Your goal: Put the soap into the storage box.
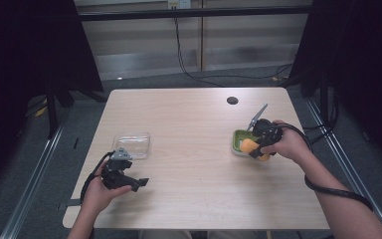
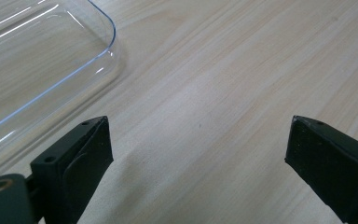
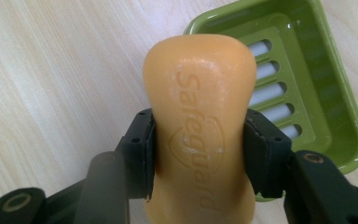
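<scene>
Wooden table point(image 1: 194, 149) holds a clear plastic lid point(image 1: 132, 145) at left and a green soap dish point(image 1: 239, 141) at right. Left gripper point(image 1: 138, 182) sits near the lid, jaws wide, nothing between. Right gripper point(image 3: 198, 156) clamps the orange soap bar point(image 3: 199, 116) over the dish's edge.

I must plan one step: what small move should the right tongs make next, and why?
Probably lower the soap bar into the green soap dish. The right tongs are shut on the bar, which is beside and partly over the dish, whose slotted floor is bare.
</scene>
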A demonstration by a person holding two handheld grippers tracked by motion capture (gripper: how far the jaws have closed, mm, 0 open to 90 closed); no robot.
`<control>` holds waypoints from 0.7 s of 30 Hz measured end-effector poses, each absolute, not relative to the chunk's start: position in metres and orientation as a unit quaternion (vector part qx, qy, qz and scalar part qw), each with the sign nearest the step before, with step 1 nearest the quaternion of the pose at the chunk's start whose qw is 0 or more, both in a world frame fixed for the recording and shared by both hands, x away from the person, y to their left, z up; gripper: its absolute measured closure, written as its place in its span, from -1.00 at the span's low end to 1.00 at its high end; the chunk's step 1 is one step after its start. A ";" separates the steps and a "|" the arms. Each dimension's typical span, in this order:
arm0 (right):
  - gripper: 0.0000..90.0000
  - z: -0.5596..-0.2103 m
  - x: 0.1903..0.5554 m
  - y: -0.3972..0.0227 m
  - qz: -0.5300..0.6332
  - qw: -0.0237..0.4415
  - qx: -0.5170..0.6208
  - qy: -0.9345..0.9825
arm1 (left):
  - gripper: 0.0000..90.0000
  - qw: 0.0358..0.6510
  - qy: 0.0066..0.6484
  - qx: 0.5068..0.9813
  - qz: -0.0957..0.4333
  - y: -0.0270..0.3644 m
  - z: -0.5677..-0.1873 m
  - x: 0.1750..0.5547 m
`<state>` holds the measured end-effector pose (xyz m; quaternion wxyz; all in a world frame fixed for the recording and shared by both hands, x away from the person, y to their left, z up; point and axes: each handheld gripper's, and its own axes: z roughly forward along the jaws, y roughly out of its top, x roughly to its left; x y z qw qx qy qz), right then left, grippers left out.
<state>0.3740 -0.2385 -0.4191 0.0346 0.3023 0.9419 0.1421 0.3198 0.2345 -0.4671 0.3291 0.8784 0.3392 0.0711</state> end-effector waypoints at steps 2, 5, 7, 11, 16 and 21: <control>0.12 -0.419 0.375 -0.238 0.140 0.035 0.307 0.941 | -0.85 0.328 0.338 0.879 0.074 0.235 -0.467 0.320; 0.12 -0.418 0.376 -0.237 0.140 0.037 0.299 0.943 | -0.85 0.325 0.337 0.880 0.075 0.235 -0.466 0.320; 0.12 -0.418 0.376 -0.236 0.140 0.036 0.303 0.942 | -0.85 0.329 0.337 0.879 0.075 0.235 -0.467 0.320; 0.12 -0.416 0.378 -0.234 0.138 0.037 0.301 0.943 | -0.85 0.324 0.337 0.881 0.075 0.235 -0.466 0.320; 0.12 -0.415 0.381 -0.234 0.141 0.041 0.298 0.943 | -0.85 0.323 0.337 0.881 0.072 0.234 -0.466 0.320; 0.12 -0.415 0.383 -0.234 0.137 0.042 0.299 0.943 | -0.85 0.324 0.337 0.881 0.072 0.234 -0.466 0.320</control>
